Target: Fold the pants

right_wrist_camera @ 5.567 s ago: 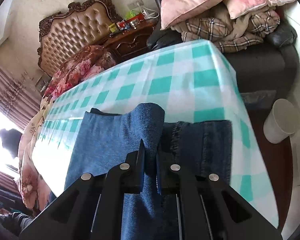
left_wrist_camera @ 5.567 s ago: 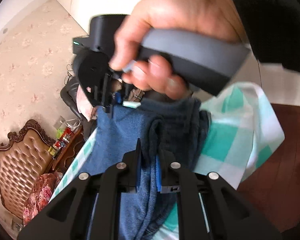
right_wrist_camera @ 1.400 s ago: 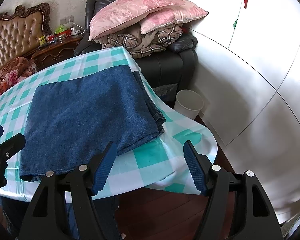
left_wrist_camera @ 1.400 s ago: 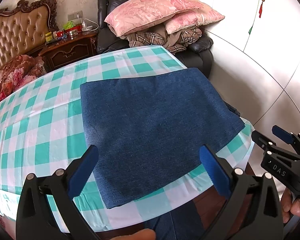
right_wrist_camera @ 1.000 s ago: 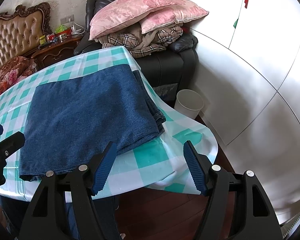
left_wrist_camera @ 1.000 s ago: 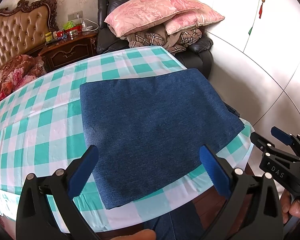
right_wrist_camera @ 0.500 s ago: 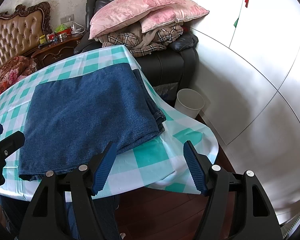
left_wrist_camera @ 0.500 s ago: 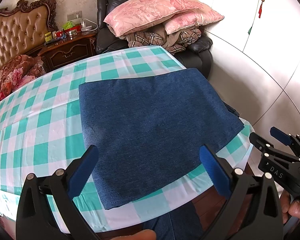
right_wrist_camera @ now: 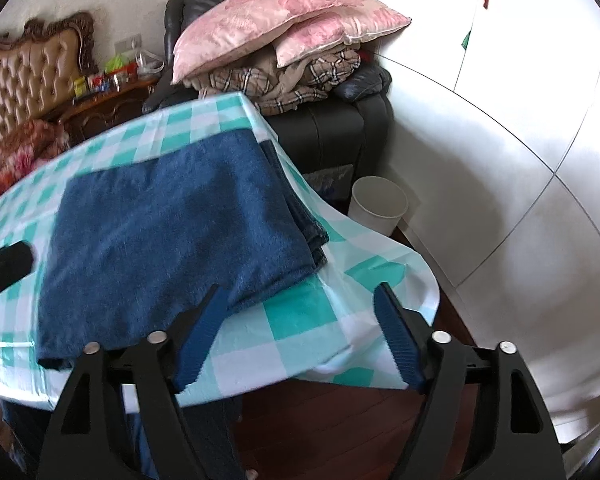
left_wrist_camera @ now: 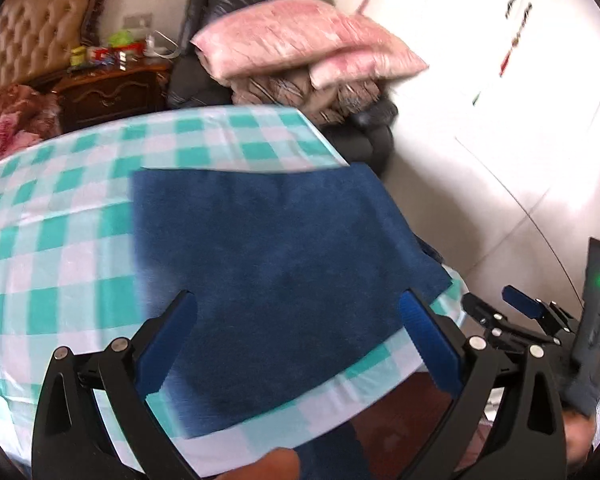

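The blue denim pants (left_wrist_camera: 268, 264) lie folded into a flat rectangle on the table's green-and-white checked cloth (left_wrist_camera: 60, 240), near its right end. In the right wrist view the folded pants (right_wrist_camera: 172, 232) show stacked layers along their right edge. My left gripper (left_wrist_camera: 300, 332) hovers open above the pants' near edge, nothing between its blue pads. My right gripper (right_wrist_camera: 300, 328) hangs off the table's near right corner, its jaws opening with nothing between them. From the left wrist view, the right gripper (left_wrist_camera: 516, 312) shows at the far right in a hand.
A dark armchair (right_wrist_camera: 340, 128) piled with pink pillows (right_wrist_camera: 276, 20) and plaid blankets stands behind the table. A white bin (right_wrist_camera: 378, 204) sits on the floor beside it. A white wall (right_wrist_camera: 500, 160) runs along the right. A wooden nightstand (left_wrist_camera: 108, 88) and tufted headboard stand back left.
Both grippers were shut on the denim several seconds ago and now stand open, clear of the folded pants. In the last half second the left view shifted and blurred; the right jaws widened.
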Available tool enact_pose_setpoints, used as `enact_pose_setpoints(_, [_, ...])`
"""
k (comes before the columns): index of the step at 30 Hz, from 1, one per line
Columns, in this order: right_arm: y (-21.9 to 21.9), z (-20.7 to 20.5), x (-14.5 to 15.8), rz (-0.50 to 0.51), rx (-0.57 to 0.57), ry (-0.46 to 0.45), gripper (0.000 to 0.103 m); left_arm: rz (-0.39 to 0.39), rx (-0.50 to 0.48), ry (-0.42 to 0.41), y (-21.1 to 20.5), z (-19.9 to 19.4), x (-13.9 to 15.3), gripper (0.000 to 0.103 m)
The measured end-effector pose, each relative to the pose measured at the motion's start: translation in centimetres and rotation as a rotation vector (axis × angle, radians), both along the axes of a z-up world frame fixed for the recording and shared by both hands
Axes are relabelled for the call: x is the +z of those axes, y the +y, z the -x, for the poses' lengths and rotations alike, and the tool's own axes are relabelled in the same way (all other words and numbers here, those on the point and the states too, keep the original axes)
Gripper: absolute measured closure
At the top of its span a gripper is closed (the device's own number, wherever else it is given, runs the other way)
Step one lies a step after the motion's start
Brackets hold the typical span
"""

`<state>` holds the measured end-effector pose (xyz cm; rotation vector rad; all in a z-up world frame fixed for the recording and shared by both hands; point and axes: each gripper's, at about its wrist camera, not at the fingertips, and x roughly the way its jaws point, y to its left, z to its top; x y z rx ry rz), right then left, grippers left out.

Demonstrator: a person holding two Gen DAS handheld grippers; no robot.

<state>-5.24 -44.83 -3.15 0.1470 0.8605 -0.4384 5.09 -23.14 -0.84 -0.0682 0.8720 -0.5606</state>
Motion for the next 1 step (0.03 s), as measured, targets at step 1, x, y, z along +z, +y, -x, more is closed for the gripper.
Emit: enact_pose_setpoints(1, [-0.15,-0.13,-0.11,-0.006,-0.009,-0.007,0.028,0.000,0.045,-0.012,1.91,-0.01,0.12,0.002])
